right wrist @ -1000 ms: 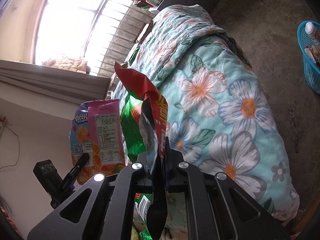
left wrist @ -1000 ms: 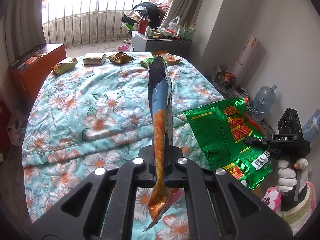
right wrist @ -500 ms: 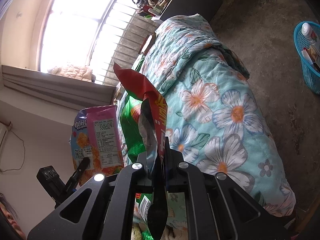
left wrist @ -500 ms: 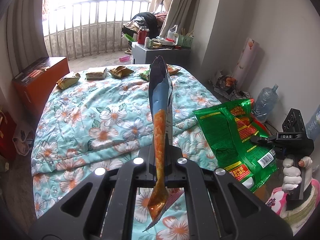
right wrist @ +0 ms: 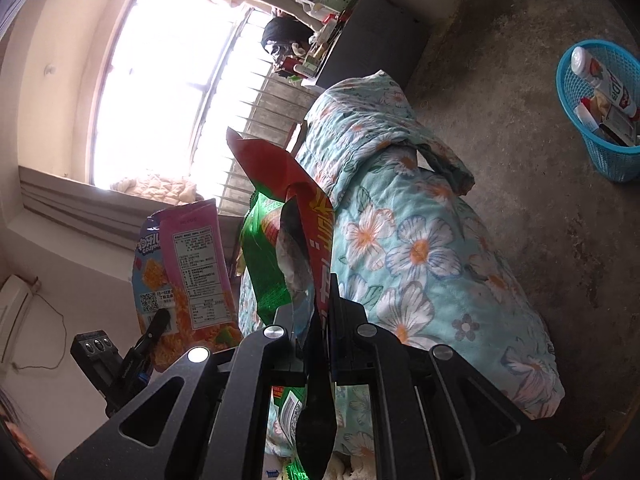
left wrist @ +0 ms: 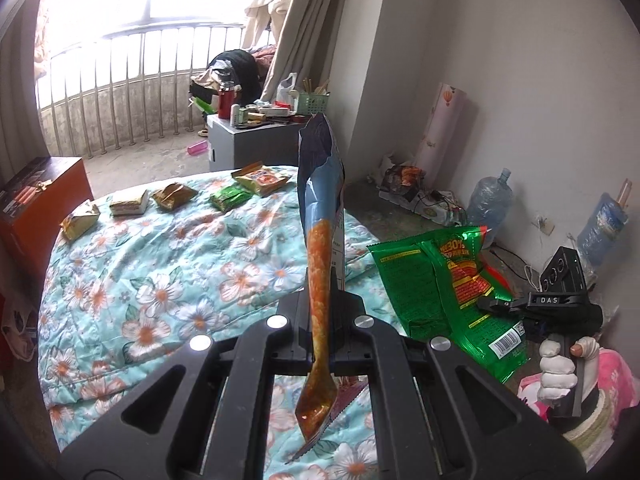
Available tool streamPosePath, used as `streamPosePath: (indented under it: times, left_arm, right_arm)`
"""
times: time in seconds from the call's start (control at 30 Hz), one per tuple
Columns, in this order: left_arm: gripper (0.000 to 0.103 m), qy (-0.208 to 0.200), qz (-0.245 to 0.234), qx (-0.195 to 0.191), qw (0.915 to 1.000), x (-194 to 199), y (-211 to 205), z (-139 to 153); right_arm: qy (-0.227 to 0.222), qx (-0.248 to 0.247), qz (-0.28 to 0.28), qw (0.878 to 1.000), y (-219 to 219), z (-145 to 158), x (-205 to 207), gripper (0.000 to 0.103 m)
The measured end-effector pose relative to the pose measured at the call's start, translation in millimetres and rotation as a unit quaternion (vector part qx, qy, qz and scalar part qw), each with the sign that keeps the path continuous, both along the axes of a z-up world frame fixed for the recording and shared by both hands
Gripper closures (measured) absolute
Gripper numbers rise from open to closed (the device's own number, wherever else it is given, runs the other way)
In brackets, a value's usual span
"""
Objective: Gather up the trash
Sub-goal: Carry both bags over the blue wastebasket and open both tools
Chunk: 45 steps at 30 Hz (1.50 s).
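Green snack bag (right wrist: 264, 264) lower end cut off at frame bottom, blue basket (right wrist: 592, 120) clipped at right edge

On the dark body of my right gripper (left wrist: 496, 305), seen from my left wrist camera, white letters spell "DAS". The green snack bag (left wrist: 444, 280) it pinches carries "30%" in yellow on a red panel, with a barcode lower down whose digits I cannot read. From my right wrist camera, the pink snack bag (right wrist: 188, 264) in my left gripper (right wrist: 158, 322) shows what may be "Gouyou", a QR code, and print too small to read.
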<state>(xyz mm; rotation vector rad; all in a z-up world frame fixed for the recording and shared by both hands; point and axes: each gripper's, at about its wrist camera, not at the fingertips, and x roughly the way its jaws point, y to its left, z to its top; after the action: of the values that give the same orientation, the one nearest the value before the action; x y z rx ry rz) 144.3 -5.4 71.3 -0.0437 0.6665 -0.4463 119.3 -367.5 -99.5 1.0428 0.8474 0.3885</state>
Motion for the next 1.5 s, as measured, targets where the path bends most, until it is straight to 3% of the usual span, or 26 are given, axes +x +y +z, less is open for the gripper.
streamPosePath:
  times: [0.23, 0.4, 0.6, 0.77, 1.0, 1.13, 1.17, 1.23, 1.33, 1.5]
  left_arm:
    - [0.100, 0.008, -0.083, -0.023, 0.9963, 30.7, -72.1, 3.8]
    - [0.100, 0.032, -0.137, -0.025, 0.9898, 55.9, -131.4, -6.3]
    - [0.100, 0.067, -0.183, -0.017, 0.9807, 86.2, -197.0, -30.4]
    - [0.100, 0.098, -0.203, -0.012, 0.9742, 107.4, -233.7, -52.8]
    - [0.100, 0.127, -0.208, 0.006, 0.9697, 128.1, -261.0, -81.6]
    - [0.100, 0.138, -0.204, 0.017, 0.9690, 137.2, -266.4, -93.0]
    - [0.100, 0.141, -0.204, 0.021, 0.9686, 140.4, -268.7, -95.7]
    - [0.100, 0.147, -0.204, 0.027, 0.9674, 144.2, -272.3, -101.2]
    - [0.100, 0.159, -0.208, 0.032, 0.9647, 149.3, -277.8, -108.0]
    - [0.100, 0.173, -0.221, 0.033, 0.9594, 155.6, -296.6, -116.0]
  right_arm:
    - [-0.002, 0.023, -0.119, 0.993, -86.9, -8.2, -43.3, 0.096]
    - [0.001, 0.038, -0.223, 0.974, -152.5, -18.1, -86.7, 0.096]
    - [0.049, 0.065, -0.359, 0.930, -220.9, -55.9, -129.2, 0.096]
    - [0.088, 0.100, -0.437, 0.890, -249.4, -100.6, -137.5, 0.096]
    - [0.124, 0.164, -0.509, 0.836, -266.4, -174.8, -97.4, 0.096]
    - [0.138, 0.147, -0.542, 0.816, -278.0, -208.2, -52.9, 0.092]
    - [0.140, 0.135, -0.545, 0.816, -283.3, -218.4, -40.7, 0.080]
    - [0.164, 0.096, -0.524, 0.830, -292.2, -240.3, -11.4, 0.055]
    - [0.221, 0.032, -0.490, 0.843, -295.2, -263.3, 13.2, 0.055]
    - [0.230, -0.025, -0.488, 0.841, -297.2, -265.9, -6.0, 0.053]
